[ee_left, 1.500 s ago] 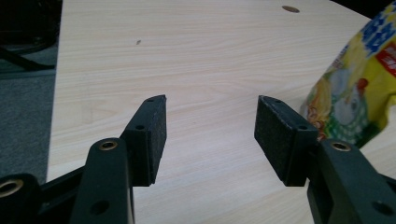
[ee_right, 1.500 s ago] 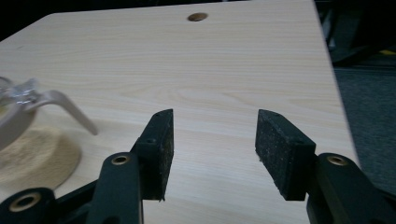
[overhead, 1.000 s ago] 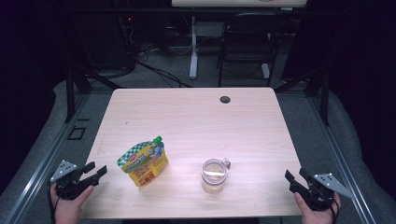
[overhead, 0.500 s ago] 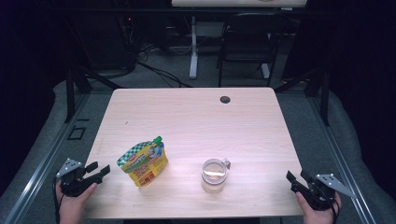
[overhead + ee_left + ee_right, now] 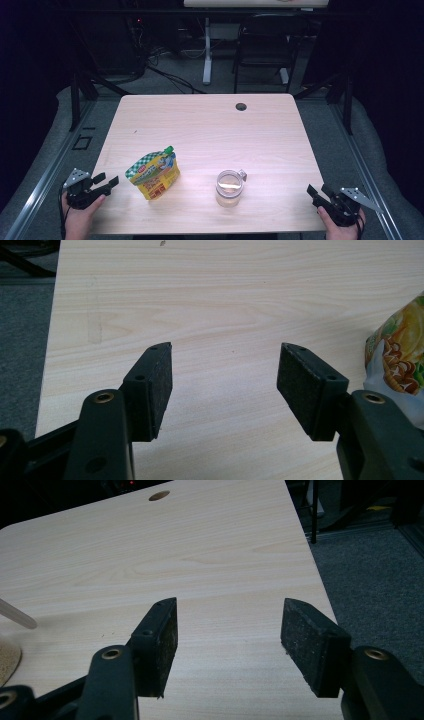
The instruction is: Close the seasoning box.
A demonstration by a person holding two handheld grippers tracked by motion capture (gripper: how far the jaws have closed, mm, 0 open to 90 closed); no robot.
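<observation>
A yellow and green spouted pouch (image 5: 153,173) with a green cap lies on the pale wooden table (image 5: 210,130), left of centre near the front. Its edge shows at the right of the left gripper view as the pouch (image 5: 397,352). A clear glass jar (image 5: 229,187) with a flat wooden stick inside stands to the pouch's right. My left gripper (image 5: 106,182) is open at the table's front left corner, left of the pouch, with nothing between its pads (image 5: 155,385). My right gripper (image 5: 318,192) is open at the front right corner, right of the jar, its pads (image 5: 160,642) bare.
A round cable hole (image 5: 241,106) sits near the table's far edge. Beyond the table stand a black chair (image 5: 265,45) and a white desk leg (image 5: 207,50) on grey carpet. Metal rails run along both sides of the floor.
Both grippers have drifted slightly nearer the front edge and outward. The pouch and jar have not moved.
</observation>
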